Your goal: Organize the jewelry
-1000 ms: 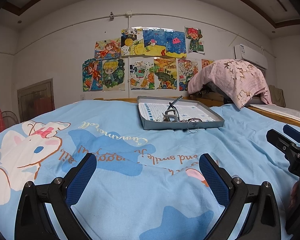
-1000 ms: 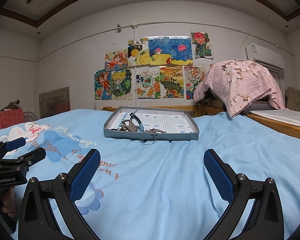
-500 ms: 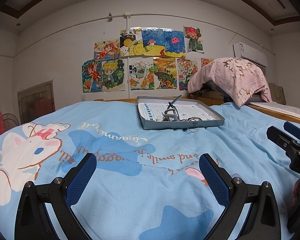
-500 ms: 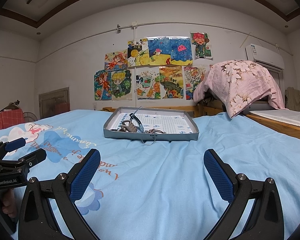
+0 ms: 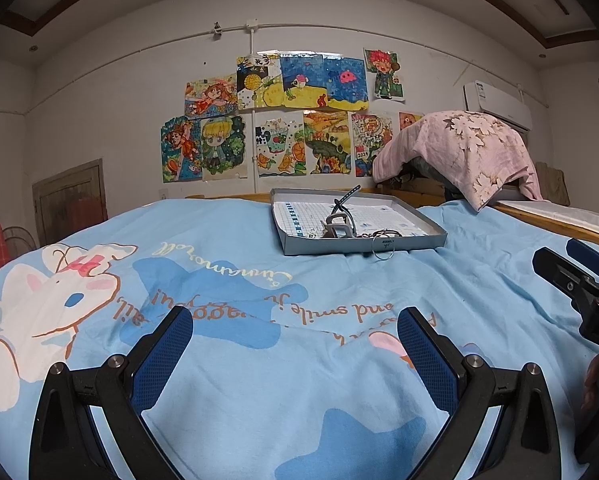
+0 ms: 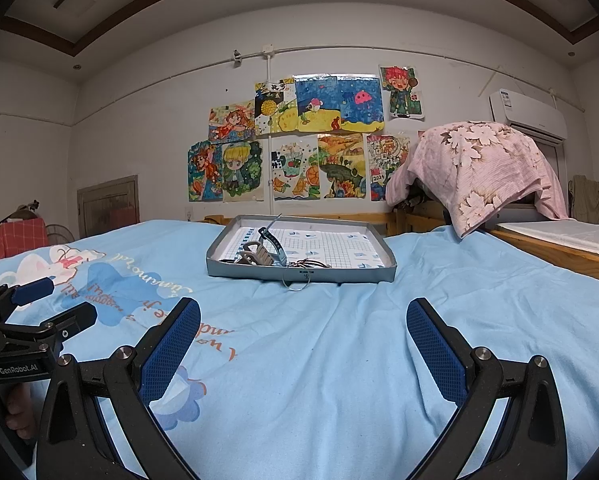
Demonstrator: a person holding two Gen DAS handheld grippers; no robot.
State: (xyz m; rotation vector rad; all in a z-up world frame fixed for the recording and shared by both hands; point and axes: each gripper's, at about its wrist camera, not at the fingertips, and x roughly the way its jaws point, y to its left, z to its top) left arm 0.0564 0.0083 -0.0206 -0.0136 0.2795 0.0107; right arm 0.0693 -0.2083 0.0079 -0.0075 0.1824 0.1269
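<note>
Nothing moved: 2 tongs, left tongs [image 5: 295,330] & right tongs [image 6: 303,320], gaping; 1 tray [image 6: 299,276].

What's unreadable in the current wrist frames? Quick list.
- Jewelry pile in the tray: too small and tangled in both views; piece count and types unclear beyond a ring hanging over the front wall.
- Tray floor near the front: hidden by that wall, both views.
- Right claw in left wrist view: cut off by the right edge.
- Left claw in right wrist view: cut off by the left edge.
- Object under the pink cloth: covered.
</note>
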